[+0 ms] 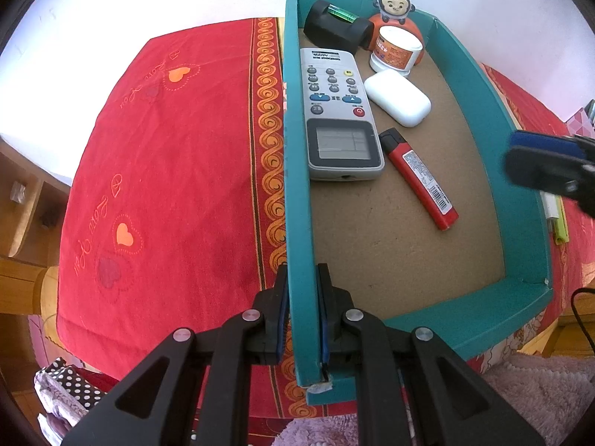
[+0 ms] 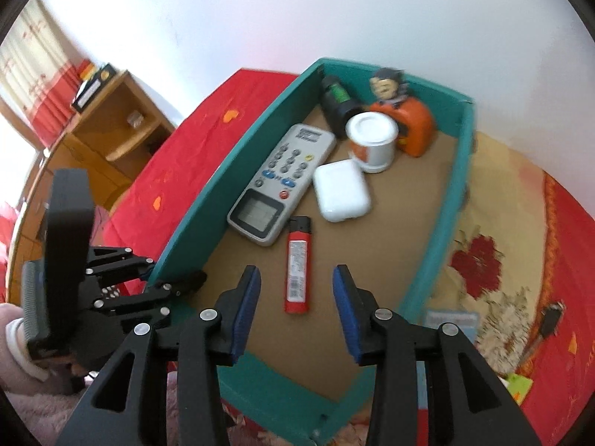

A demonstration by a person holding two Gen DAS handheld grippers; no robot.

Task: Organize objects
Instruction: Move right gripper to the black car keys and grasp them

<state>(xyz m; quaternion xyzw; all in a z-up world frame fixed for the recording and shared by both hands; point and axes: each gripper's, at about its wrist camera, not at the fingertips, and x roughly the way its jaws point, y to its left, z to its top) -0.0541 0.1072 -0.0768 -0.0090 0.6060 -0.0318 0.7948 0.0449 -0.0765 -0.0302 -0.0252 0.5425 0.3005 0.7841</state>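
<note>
left tool (image 1: 302, 310) clamps box wall (image 1: 295, 186) | right tool (image 2: 295, 310) released above lighter (image 2: 297, 267)

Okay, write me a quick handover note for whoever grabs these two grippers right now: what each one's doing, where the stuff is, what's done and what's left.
Left gripper: shut on the side wall of the teal box, steadying it.
Right gripper: open, empty, above the red lighter.
In the box: remote along the left wall, white case, white jar, black level, monkey figure and the lighter, lying flat.
Done: those six items are boxed.
Left: a few small things lie on the red cloth outside the box's right wall; blurred, so check them.
</note>
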